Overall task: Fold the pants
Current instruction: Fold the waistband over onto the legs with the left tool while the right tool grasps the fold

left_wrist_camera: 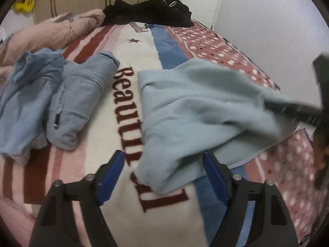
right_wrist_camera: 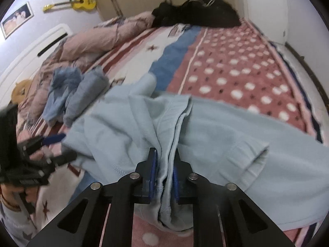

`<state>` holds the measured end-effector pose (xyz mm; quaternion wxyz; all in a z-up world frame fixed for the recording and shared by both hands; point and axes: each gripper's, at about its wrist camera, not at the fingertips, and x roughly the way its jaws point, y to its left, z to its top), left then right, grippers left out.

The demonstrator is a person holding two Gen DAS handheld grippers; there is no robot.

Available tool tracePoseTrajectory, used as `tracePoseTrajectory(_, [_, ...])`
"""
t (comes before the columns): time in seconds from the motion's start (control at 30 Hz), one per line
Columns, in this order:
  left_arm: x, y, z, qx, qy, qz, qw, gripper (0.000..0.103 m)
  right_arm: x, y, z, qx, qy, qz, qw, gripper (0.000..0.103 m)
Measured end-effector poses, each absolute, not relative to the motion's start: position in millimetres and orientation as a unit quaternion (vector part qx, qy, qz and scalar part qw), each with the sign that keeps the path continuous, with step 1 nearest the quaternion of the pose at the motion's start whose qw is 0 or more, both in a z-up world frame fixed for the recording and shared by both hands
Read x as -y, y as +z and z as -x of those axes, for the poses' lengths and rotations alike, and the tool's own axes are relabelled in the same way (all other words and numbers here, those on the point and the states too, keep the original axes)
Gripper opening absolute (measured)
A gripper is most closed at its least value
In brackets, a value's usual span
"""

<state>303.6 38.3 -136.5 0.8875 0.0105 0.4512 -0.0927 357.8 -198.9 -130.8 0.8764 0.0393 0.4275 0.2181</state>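
Right hand-held gripper [right_wrist_camera: 164, 164]: blue-padded fingers [right_wrist_camera: 152, 170] drawn together on a bunched fold of the light blue pants [right_wrist_camera: 216, 135]. The fabric runs up between the two pads and spreads away from them on both sides, lying across the bed blanket [right_wrist_camera: 236, 65] ahead of the gripper. A hemmed edge with visible stitching sits just to the left of the clamped fold.

Left hand-held gripper [left_wrist_camera: 164, 158]: fingers apart, nothing between them. Its blue pads [left_wrist_camera: 112, 173] stand on either side of the near edge of the pants [left_wrist_camera: 195, 107], which begin just ahead of the fingertips; whether the right-hand pad touches the cloth cannot be told. In the right wrist view this gripper [right_wrist_camera: 59, 146] shows at the far left, its fingers spread at the pants' left edge.

Pants position: spread over the middle of the bed, partly covering the lettering on the blanket [left_wrist_camera: 98, 144], and reaching toward the right gripper [left_wrist_camera: 292, 109] seen at the right of the left wrist view.

Other items: ahead and to the left of the left gripper, a folded grey garment [left_wrist_camera: 82, 94] lies touching a crumpled blue denim garment [left_wrist_camera: 26, 94]. Further off, a pink duvet [left_wrist_camera: 51, 33] and a black heap of clothing [left_wrist_camera: 152, 10] lie at the far end of the bed. A yellow guitar [right_wrist_camera: 82, 2] hangs on the wall
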Motion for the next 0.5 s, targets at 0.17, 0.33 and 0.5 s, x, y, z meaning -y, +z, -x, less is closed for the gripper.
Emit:
tracePoseTrajectory(0.17, [-37.9,-143.9,-304.8,-0.456,-0.096,-0.015,0.884,0.042,227.6,-114.4,-352.9,-0.417,0.192,-0.062,0.886,0.006])
tracePoseTrajectory(0.33, [-33.1,-145.9,-300.9,-0.448,-0.089,-0.020,0.889,0.022,245.9,-134.0,-348.5,-0.458,0.176,-0.058,0.870,0.007])
tracePoseTrajectory(0.5, [-35.4,-146.6,-292.2,-0.447,-0.071,-0.032,0.891,0.016,252.8,-138.4,-344.8,-0.446,0.167,-0.072,0.876,0.007])
